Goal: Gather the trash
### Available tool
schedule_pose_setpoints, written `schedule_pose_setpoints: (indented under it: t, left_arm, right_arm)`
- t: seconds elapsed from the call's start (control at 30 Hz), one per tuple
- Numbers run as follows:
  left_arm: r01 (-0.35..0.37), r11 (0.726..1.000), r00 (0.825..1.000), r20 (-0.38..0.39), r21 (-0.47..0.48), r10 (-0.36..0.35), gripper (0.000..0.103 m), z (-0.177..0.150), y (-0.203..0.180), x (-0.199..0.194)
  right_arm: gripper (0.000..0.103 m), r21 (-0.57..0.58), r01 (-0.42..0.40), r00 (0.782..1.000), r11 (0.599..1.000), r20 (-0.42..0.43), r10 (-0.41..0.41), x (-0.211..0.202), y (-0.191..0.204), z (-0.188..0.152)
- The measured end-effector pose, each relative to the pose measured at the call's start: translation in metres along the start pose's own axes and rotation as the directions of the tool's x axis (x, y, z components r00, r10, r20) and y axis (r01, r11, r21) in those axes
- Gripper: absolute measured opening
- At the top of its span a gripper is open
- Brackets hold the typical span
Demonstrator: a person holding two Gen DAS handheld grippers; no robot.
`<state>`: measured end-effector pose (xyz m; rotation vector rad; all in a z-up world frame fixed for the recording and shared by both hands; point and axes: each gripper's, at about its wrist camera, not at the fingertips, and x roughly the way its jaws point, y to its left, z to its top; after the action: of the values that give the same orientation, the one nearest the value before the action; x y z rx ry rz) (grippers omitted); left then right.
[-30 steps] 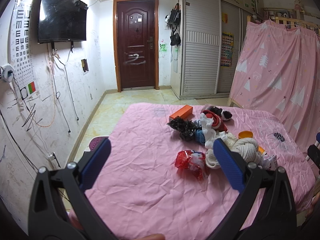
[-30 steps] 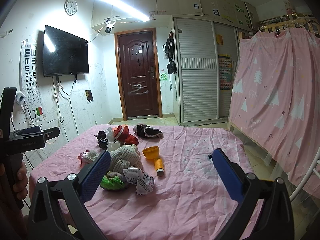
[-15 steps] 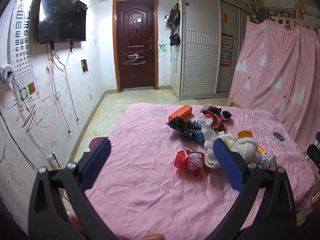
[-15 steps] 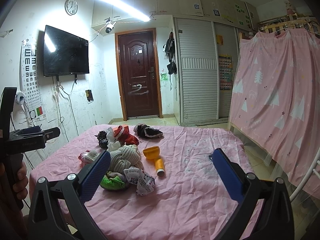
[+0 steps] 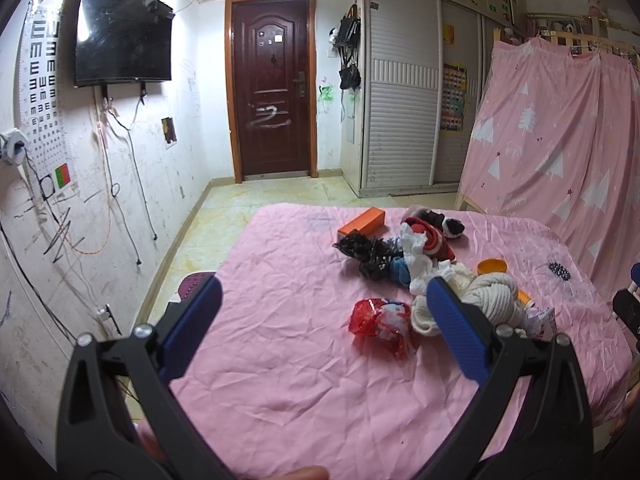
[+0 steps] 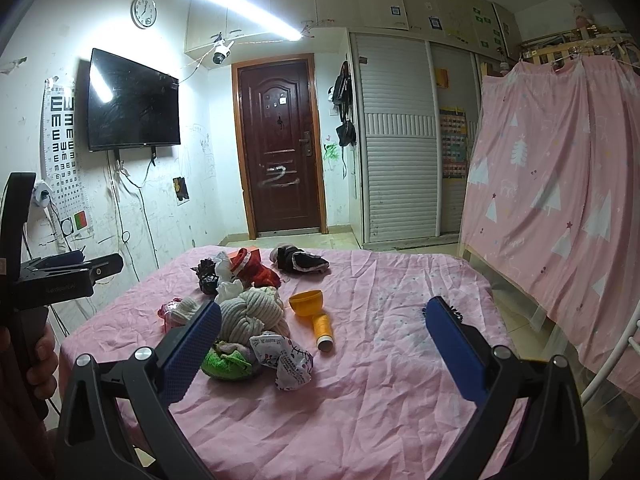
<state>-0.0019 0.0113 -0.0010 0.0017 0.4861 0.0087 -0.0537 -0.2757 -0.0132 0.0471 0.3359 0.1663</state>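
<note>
Pink bedsheet (image 5: 280,380) carried the clutter; both the left gripper (image 5: 324,332) and right gripper (image 6: 323,344) hung spread and empty, so nothing was collected yet, and the near red wrapper (image 5: 378,320) seemed the likely first pick

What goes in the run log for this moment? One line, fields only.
phase: pre-grasp | left gripper: open, empty | right gripper: open, empty | trash: red wrapper, white wrapper on pink sheet, untouched

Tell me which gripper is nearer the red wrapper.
Left. The left gripper hangs open just short of the red wrapper; the right gripper sits beyond the white yarn, farther off.
</note>
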Motion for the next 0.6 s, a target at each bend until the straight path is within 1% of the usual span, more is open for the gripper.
schedule_pose_setpoints:
  t: [0.17,0.23,0.3,0.43,0.53,0.6]
  left_arm:
    - [0.007,1.0,1.0,-0.021,0.009,-0.007,0.098,-0.003,-0.004,0.006]
    - [0.035,0.999,0.998,-0.045,0.016,-0.034,0.098,-0.004,-0.007,0.012]
    - [0.077,0.997,0.994,-0.082,0.024,-0.075,0.098,-0.005,-0.008,0.02]
    - [0.114,0.993,0.988,-0.112,0.034,-0.109,0.098,-0.007,-0.01,0.032]
    - [0.167,0.986,0.974,-0.155,0.023,-0.162,0.098,-0.01,-0.012,0.044]
    - [0.224,0.975,0.957,-0.19,0.006,-0.219,0.098,-0.011,-0.013,0.052]
  right_arm:
    - [0.095,0.004,-0.008,1.0,1.0,-0.009,0.008,0.004,-0.002,-0.003]
    - [0.095,-0.002,-0.02,0.999,1.0,-0.028,0.02,0.01,-0.002,-0.004]
    - [0.095,-0.013,-0.04,0.998,0.999,-0.058,0.04,0.018,0.001,-0.005]
    - [0.095,-0.019,-0.103,0.989,0.995,-0.111,0.1,0.033,0.005,-0.007]
    - [0.095,-0.001,-0.152,0.974,0.988,-0.168,0.15,0.049,0.006,-0.009]
    - [0.095,0.002,-0.186,0.964,0.983,-0.194,0.183,0.056,0.008,-0.009]
